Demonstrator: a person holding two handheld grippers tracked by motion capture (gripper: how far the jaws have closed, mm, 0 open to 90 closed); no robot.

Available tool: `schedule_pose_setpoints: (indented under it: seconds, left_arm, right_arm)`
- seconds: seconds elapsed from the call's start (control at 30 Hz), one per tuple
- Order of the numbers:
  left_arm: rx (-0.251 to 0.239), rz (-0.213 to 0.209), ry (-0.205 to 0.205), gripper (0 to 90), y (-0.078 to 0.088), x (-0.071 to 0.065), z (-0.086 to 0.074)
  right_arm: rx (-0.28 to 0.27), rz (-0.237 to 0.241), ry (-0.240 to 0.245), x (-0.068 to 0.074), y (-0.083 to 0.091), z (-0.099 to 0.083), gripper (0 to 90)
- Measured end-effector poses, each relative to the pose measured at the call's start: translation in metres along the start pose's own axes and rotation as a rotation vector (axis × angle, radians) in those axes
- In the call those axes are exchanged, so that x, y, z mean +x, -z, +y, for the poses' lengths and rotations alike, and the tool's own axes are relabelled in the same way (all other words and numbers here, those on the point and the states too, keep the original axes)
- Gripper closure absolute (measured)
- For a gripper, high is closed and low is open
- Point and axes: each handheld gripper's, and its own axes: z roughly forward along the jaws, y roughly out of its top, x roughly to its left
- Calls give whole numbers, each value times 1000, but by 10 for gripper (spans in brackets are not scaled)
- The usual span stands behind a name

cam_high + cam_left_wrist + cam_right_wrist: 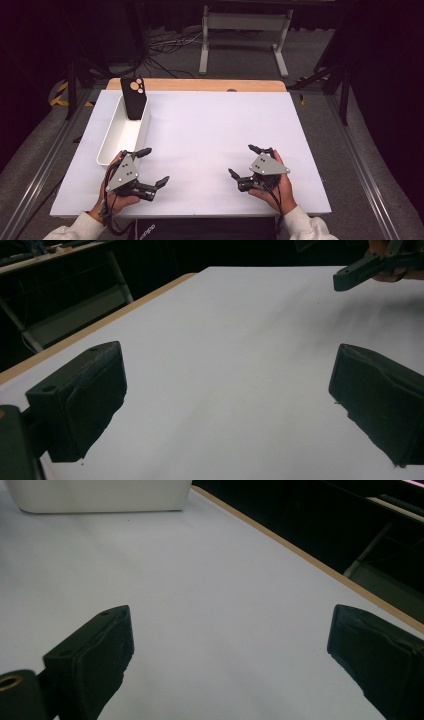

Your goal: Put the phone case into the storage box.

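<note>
Table first: we rest both tools on its white sheet, left gripper and right gripper spread wide, holding nothing. White bin holds the upright phone case, likely light, stiff, slick; we would pinch its side edges.

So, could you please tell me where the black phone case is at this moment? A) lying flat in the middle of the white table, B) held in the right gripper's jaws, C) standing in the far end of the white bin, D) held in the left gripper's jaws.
C: the black phone case stands leaning in the far end of the white bin, while the left gripper and right gripper are open and hold nothing.
</note>
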Motion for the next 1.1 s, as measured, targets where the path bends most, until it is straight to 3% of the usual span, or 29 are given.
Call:
schedule_pose_setpoints:
  seconds: [0.17, 0.4, 0.77, 0.9, 1.1]
  left_arm:
    - [37, -2, -13, 28, -1, -1, -8]
    - [73, 7, 8, 29, -5, 2, -16]
    - [59, -8, 13, 28, -4, 2, -15]
    - [52, -1, -9, 26, -5, 0, -13]
    - [51, -5, -11, 22, -3, -1, -13]
  right_arm:
    - [-4, 0, -1, 0, 0, 0, 53]
    - [-3, 5, -4, -1, 1, 1, 52]
    - [-4, 23, 6, 3, 1, 2, 54]
    - [9, 36, 15, 6, -3, 3, 54]
    - [7, 43, 24, 11, -4, 5, 54]
